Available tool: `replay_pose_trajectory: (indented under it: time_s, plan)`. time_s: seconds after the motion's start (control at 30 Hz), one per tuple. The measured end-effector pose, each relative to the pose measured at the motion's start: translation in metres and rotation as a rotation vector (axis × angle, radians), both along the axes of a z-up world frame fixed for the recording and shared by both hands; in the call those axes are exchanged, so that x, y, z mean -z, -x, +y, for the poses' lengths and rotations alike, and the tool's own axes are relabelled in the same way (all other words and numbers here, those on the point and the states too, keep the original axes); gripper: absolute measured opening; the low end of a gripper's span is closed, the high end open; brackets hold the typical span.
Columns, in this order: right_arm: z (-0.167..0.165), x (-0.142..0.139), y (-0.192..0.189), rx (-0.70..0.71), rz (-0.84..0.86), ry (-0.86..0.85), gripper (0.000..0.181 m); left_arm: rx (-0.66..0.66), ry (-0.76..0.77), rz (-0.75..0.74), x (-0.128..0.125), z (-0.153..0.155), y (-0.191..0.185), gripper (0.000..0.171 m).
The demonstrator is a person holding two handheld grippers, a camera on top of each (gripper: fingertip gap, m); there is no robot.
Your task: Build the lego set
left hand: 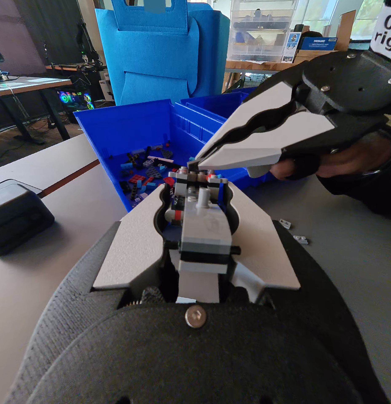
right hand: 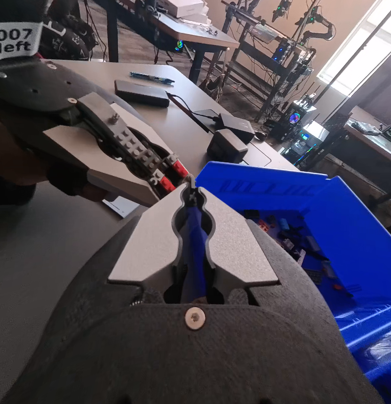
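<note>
Worktop [left hand: 59,207]: grey surface carrying the bins, a dark box and loose pieces.
Felt bag [left hand: 159,54]: bright blue, upright behind the bins.
Blue bin [left hand: 124,131]: open-fronted, on the worktop ahead of both grippers; a second blue bin [left hand: 212,105] sits just beside it on the right.
Left gripper [left hand: 195,185]: its fingers [left hand: 137,236] are clamped on either side of the lego model, which lies lengthwise between them, held above the worktop in front of the bin.
Right gripper [left hand: 193,162]: reaches in from the right, held by a gloved hand [left hand: 334,161]; its fingers [left hand: 256,142] are pinched together on a small dark piece at their tips, and that piece touches the far end of the model.
Dark box [left hand: 17,214]: on the worktop to the left, well apart from the model.
Lego model [left hand: 201,229]: grey, black and white build with red accents and a white upright peg on top; in the right wrist view its studded grey underside and red end pieces show.
Loose bricks [left hand: 144,175]: red, blue, black and grey, scattered on the bin floor.
Small grey plates [left hand: 300,239]: two, flat on the worktop right of the left gripper.
Small dark piece [right hand: 192,192]: narrow, gripped at the right fingertips.
</note>
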State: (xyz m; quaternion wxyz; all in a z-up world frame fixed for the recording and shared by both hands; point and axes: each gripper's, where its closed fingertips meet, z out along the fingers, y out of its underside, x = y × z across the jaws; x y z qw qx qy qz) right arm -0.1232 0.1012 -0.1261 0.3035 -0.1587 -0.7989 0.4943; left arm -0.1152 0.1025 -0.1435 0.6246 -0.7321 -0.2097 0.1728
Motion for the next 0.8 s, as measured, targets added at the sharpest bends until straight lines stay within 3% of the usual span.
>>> replay_pose_trajectory:
  time_s: [0.53,0.8]
  plan:
    - [-0.004,-0.003,-0.008,-0.083,-0.049,0.042,0.011,0.025,-0.018,-0.004,-0.001,0.004,-0.004,0.049]
    - [-0.004,-0.022,-0.013,-0.177,0.008,0.144,0.026,0.041,-0.096,-0.040,-0.009,-0.001,-0.003,0.049]
